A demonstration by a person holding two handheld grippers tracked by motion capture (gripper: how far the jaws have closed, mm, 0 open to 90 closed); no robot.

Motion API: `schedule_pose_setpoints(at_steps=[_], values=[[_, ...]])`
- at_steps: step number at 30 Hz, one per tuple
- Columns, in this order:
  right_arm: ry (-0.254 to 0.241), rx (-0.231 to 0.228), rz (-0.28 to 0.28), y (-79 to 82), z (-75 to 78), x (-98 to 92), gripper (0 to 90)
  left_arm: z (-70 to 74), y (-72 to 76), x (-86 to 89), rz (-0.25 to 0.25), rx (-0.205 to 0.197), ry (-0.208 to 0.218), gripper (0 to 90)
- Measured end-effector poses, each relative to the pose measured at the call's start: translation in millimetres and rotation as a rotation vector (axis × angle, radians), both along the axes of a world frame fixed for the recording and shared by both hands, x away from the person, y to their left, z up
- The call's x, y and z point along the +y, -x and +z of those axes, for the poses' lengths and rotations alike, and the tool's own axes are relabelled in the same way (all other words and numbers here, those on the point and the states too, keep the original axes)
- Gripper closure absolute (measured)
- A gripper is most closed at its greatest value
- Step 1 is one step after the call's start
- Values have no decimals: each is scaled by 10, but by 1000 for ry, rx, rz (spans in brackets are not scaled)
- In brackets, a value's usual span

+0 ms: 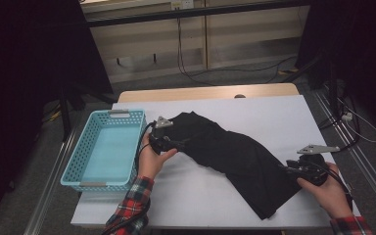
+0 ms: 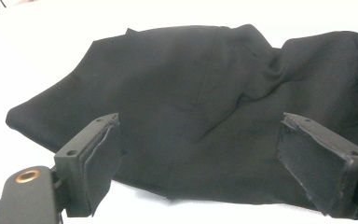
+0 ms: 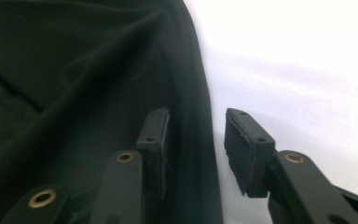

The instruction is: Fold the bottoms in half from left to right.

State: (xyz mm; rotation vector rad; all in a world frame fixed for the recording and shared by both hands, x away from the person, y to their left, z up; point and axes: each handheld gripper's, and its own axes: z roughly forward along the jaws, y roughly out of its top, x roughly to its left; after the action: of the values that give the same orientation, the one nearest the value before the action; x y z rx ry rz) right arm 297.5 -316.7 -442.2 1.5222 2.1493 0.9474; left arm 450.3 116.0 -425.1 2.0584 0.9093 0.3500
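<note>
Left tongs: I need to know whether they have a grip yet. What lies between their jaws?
In the left gripper view, the left tongs stand wide open, with only the black cloth and white table between the jaws, the pads unpressed.

No readable text, label, brand, number or sign appears anywhere.

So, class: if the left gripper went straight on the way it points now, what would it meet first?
Most likely the black cloth: the left gripper has its jaws wide open, aimed at the cloth's near edge, with no clear gap between them.
</note>
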Motion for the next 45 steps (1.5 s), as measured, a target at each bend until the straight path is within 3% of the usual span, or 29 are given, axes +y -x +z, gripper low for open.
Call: schedule_pose_setpoints(at_steps=[6, 8, 11, 13, 22, 25, 29, 30, 32, 33, 34, 36, 45], values=[[-9, 46, -13, 62, -30, -53, 687, -7, -1, 18, 0, -1, 2, 138], [-19, 36, -20, 85, -48, -65, 711, -9, -2, 28, 4, 2, 4, 138], [-48, 60, -3, 97, -46, -68, 870, -12, -7, 39, 4, 1, 2, 138], [-64, 69, 1, 97, -50, -57, 891, -11, -7, 41, 6, 4, 5, 138], [-51, 61, -11, 39, -12, -235, 900, -12, 9, 22, -1, 2, 3, 139], [-54, 66, -36, 0, -29, -343, 900, -10, 11, 30, 5, 2, 1, 138], [-47, 39, -82, -34, -46, -479, 897, -11, 10, 33, 1, 2, -3, 138], [-48, 36, -84, -42, -51, -490, 885, -13, 7, 33, 1, 1, -5, 138], [-26, 19, -81, -51, -52, -467, 719, -20, 9, 27, 1, 6, -1, 137], [-13, 16, -86, -46, -45, -441, 711, -21, 10, 24, -1, 6, -3, 137], [-18, 15, -62, -42, -34, -410, 701, -24, 11, 20, -2, 8, 1, 137], [-28, -8, -38, -28, -1, -328, 569, -23, 12, 17, -5, 5, -7, 137], [-54, -43, 101, 22, 58, 296, 335, -21, 12, 4, -10, 5, -13, 135]])
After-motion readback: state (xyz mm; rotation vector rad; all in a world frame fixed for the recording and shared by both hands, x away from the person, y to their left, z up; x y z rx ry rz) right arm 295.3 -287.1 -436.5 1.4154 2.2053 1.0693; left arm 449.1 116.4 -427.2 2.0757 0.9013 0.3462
